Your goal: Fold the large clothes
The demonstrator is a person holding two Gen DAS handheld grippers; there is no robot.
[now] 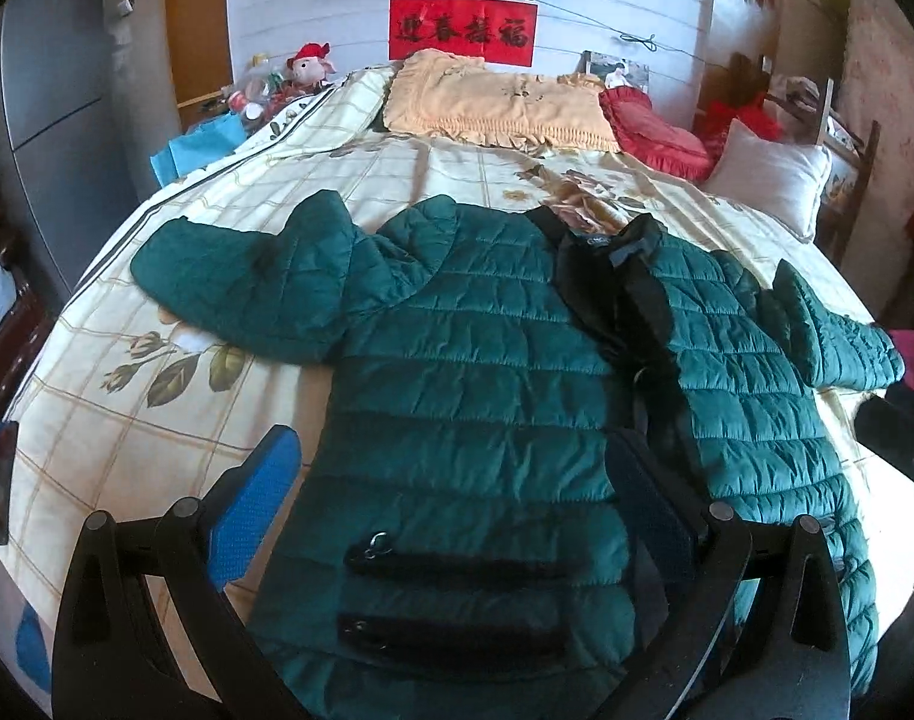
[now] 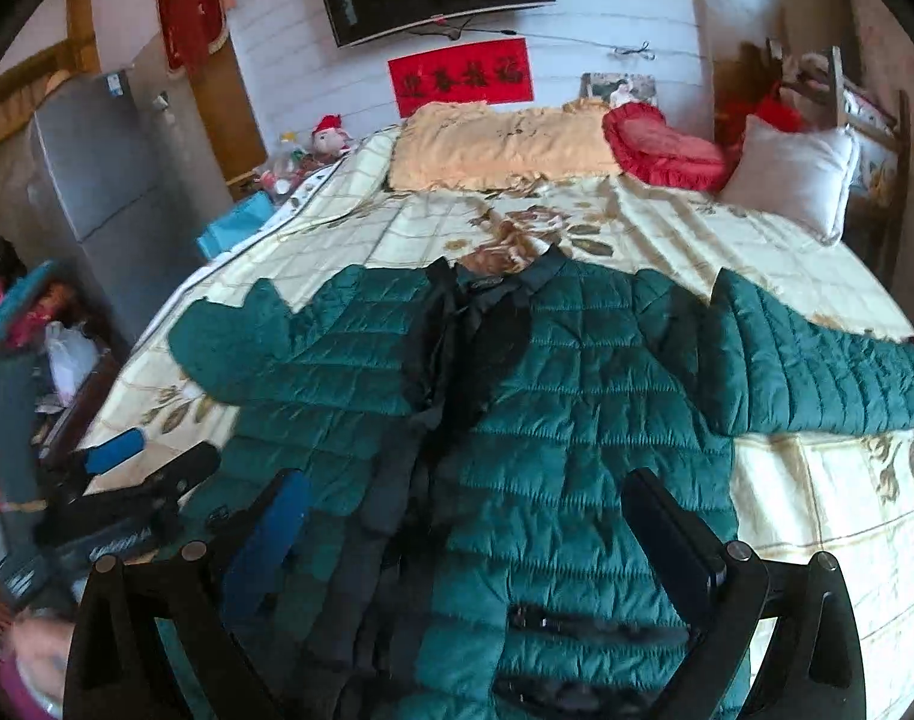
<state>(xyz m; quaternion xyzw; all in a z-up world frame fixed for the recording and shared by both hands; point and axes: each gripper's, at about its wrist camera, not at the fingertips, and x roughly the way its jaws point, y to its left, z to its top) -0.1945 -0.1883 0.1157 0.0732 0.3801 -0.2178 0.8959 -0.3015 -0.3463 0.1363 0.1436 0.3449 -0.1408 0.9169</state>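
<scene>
The green quilted jacket (image 1: 487, 360) is spread flat on the bed (image 1: 126, 420); bare bedspread is seen on both sides. The left gripper (image 1: 457, 498) and right gripper (image 2: 469, 534) are held wide open, empty. The red banner (image 1: 463, 30) bears unreadable characters.

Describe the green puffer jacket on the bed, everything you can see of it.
The green puffer jacket is dark teal, quilted and slightly shiny, with a black collar, black lining and black zipped pockets. It lies front up on the floral bedspread, unzipped, collar toward the pillows, both sleeves spread sideways. The left gripper and right gripper hang open above its lower half, seemingly not gripping it.
</scene>
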